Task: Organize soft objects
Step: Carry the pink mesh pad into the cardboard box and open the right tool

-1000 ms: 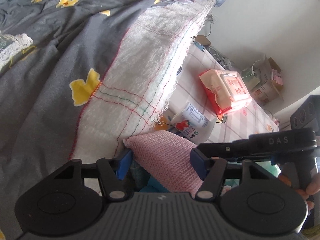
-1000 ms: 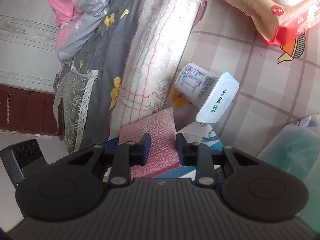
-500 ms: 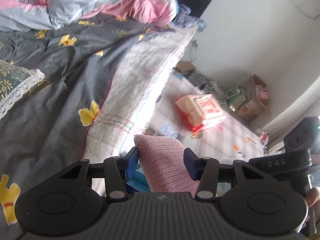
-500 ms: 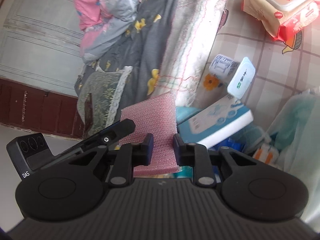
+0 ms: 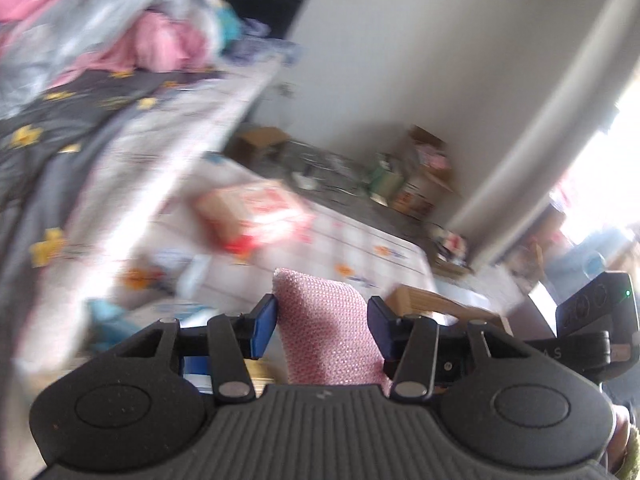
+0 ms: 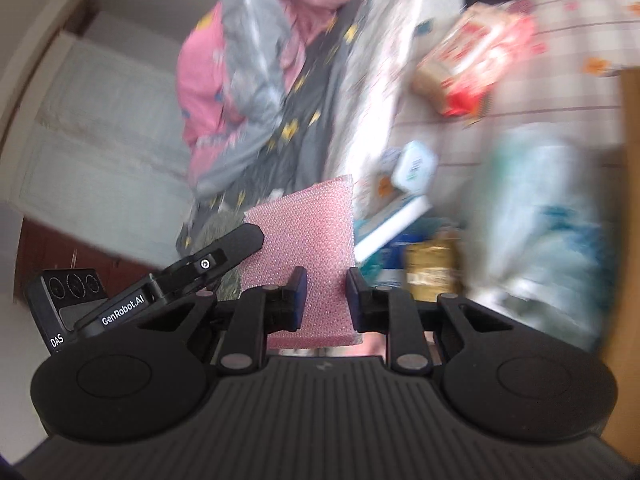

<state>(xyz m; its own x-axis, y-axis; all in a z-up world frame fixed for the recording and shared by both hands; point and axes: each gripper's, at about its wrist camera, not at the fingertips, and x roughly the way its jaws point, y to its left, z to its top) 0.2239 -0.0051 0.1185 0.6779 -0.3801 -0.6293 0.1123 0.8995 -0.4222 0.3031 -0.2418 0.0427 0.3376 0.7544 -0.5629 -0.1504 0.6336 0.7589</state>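
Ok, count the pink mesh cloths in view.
1. The pink mesh cloth is held up between both claws, the left claw and the right claw. Blurred clutter below could hide others.

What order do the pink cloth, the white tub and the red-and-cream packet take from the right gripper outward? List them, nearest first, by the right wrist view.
1. The pink cloth: pinched in the right gripper itself.
2. The white tub: just beyond the cloth, up and right, on the checked table cover.
3. The red-and-cream packet: farthest, upper right on the same cover.
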